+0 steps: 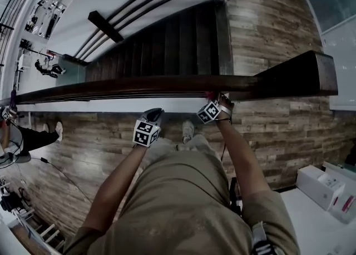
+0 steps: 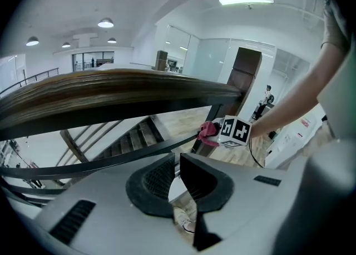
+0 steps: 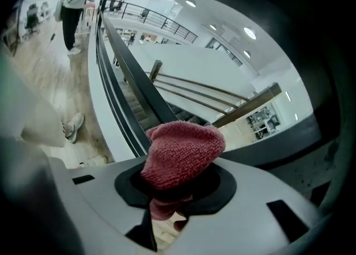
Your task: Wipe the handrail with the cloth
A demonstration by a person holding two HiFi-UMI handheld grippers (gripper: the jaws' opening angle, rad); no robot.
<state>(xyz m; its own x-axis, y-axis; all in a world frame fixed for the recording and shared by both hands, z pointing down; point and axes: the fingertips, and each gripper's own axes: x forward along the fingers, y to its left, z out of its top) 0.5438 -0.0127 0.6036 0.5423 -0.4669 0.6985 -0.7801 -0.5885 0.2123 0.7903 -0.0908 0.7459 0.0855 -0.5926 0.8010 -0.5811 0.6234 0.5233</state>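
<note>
Upper landing: a person stands at the dark wooden handrail [image 1: 139,86]. It runs straight across in front of them, left to right, and ends at a thick post [image 1: 295,76] above the stairs [image 1: 167,43]. The right gripper [image 3: 177,190] is clamped on a bunched red cloth [image 3: 183,151], and the wad sticks out past the jaw tips. From overhead, the cloth sits at the rail's near edge, toward the post end, though whether it actually touches the wood cannot be made out. The left gripper [image 2: 177,177] has its jaws pressed together with nothing between them. It hangs just short of the rail's near edge, to the left of the right one.

The right hand looks like the one placed to wipe. Most of the rail's length lies away to its left, so a stroke would likely run leftward along that axis with the cloth pressed on the top face. White boxes [image 1: 325,184] stand well apart at the far right, and their contents cannot be told.
</note>
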